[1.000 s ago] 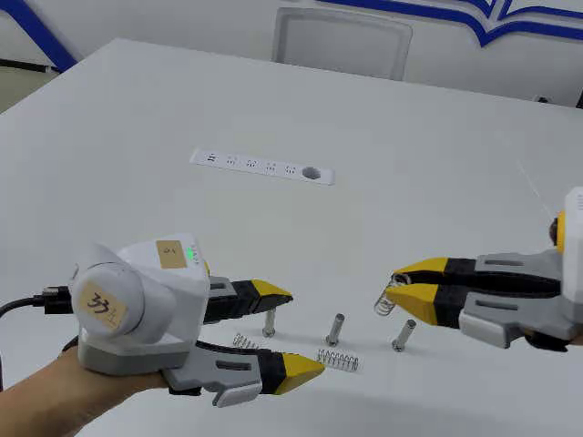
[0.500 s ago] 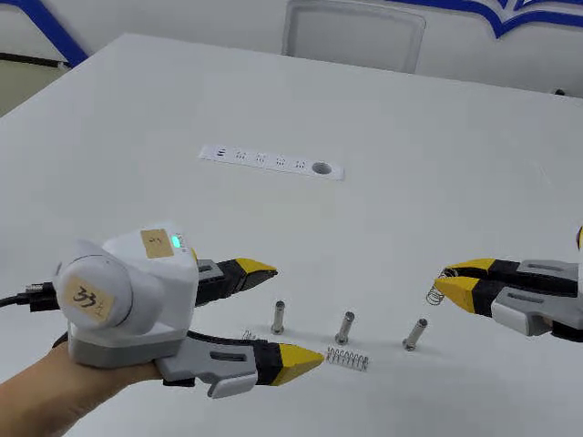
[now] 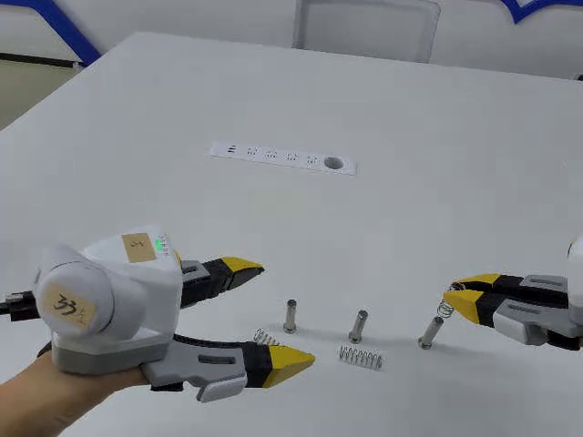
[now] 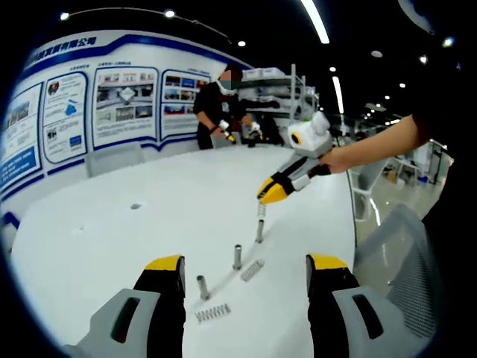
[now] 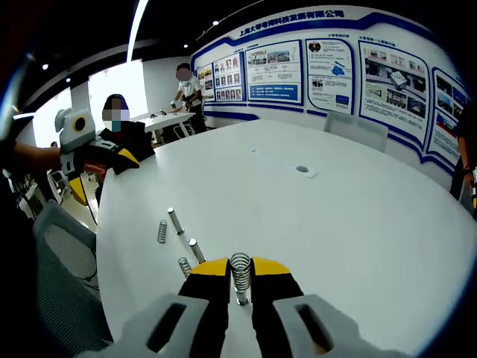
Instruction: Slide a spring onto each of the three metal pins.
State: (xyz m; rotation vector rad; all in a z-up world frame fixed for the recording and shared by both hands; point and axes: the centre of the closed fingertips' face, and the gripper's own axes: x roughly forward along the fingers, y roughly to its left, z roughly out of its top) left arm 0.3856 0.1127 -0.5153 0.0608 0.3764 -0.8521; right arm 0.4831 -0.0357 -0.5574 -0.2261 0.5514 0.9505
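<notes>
The right hand-held gripper (image 3: 454, 299) is clamped on a spring (image 3: 445, 309), right at the tip of the pin (image 3: 426, 333) at the row's 3 o'clock end. The left hand-held gripper (image 3: 284, 312), jaws apart, hangs at the row's 9 o'clock end.

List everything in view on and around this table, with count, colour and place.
metal pins: three, silver, standing in a row near the table's front
springs: three, silver; one lying before the middle pin, one lying by the left gripper's lower jaw, one held above the right-hand pin
power strip: one, white, mid-table
table: one, white
chair: one, pale grey, far edge
posters: several, blue and white, wall
people: two, background, beyond the table
left gripper: one, white with black-and-yellow jaws, open, left of the pins
right gripper: one, same colours, shut on a spring
</notes>
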